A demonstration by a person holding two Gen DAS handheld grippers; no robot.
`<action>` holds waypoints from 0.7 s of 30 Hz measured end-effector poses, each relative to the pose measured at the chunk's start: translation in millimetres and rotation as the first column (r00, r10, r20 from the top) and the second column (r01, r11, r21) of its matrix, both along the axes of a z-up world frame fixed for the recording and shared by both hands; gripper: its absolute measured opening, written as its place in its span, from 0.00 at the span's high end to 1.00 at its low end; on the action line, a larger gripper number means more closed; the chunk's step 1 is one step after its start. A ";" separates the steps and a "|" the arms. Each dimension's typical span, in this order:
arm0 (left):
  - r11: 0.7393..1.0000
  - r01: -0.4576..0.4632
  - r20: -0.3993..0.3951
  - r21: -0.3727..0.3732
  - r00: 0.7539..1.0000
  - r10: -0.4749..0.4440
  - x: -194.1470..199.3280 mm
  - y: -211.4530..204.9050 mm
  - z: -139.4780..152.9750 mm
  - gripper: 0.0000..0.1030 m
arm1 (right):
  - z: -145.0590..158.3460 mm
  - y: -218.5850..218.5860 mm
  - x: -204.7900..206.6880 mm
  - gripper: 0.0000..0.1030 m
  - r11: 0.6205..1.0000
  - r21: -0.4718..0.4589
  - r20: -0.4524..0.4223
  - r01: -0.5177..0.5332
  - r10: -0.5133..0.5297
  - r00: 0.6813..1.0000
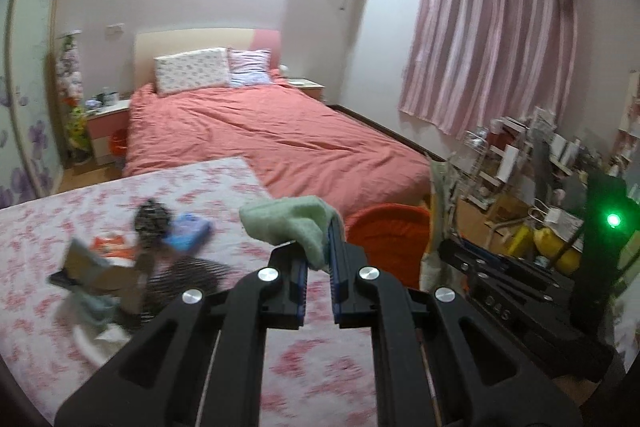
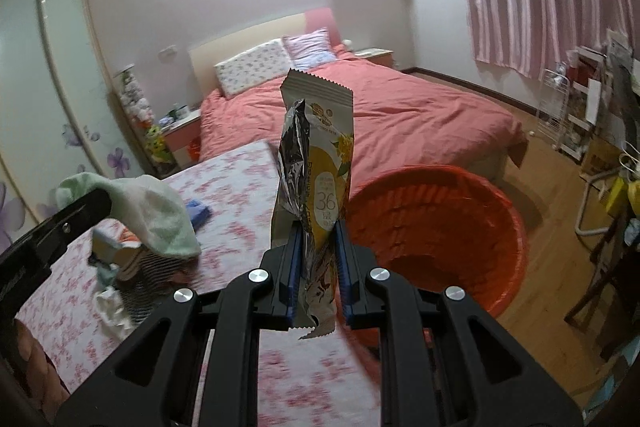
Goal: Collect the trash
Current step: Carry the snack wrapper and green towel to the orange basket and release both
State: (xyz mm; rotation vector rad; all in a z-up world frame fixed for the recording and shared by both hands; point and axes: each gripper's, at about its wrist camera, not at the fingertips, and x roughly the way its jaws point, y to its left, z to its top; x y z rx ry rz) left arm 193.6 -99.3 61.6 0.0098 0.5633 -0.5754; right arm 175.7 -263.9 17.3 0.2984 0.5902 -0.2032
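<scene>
Right wrist view: snack wrapper (image 2: 316, 163) stands upright, long axis vertical, zigzag top edge pointing up, pinched low down by the right gripper (image 2: 317, 267), jaws clamped tight on it. Just behind it to the right sits an orange bin (image 2: 436, 219) on the floor. Left gripper (image 1: 319, 273) is squeezed shut on a green cloth (image 1: 292, 223) over the flowery table (image 1: 312, 367), with a pink bed (image 1: 280, 135) beyond.

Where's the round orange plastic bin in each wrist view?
Left wrist: round orange plastic bin right of centre, behind the left gripper, partly hidden.
Right wrist: bin right of centre, beside the right gripper, open mouth visible.
Shared landmark: salmon-pink bedspread behind it.
</scene>
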 end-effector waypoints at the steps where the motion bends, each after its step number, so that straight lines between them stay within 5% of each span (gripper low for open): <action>1: 1.000 0.012 -0.003 0.000 1.000 -0.012 0.7 -5.6 -2.7 0.90 | -2.1 -7.2 0.3 0.84 1.000 -0.001 -0.003 0.011 -0.011 1.000; 15: 0.985 0.168 -0.107 0.042 0.981 -0.163 42.2 -122.7 -57.2 0.89 | -30.5 -72.5 19.3 0.80 0.995 0.006 -0.044 0.099 -0.099 0.994; 17: 0.985 0.160 -0.125 0.057 0.980 -0.152 49.8 -131.8 -66.8 0.80 | -35.4 -77.9 21.4 0.67 0.994 0.013 -0.041 0.109 -0.109 0.993; 19: 0.986 0.151 -0.143 0.069 0.980 -0.140 57.0 -135.1 -75.1 0.73 | -38.2 -80.1 20.3 0.42 0.992 0.008 -0.036 0.125 -0.124 0.992; 21: 0.988 0.133 -0.163 0.080 0.980 -0.119 63.2 -135.0 -84.4 0.63 | -40.3 -82.5 19.6 0.41 0.991 0.003 -0.039 0.134 -0.134 0.990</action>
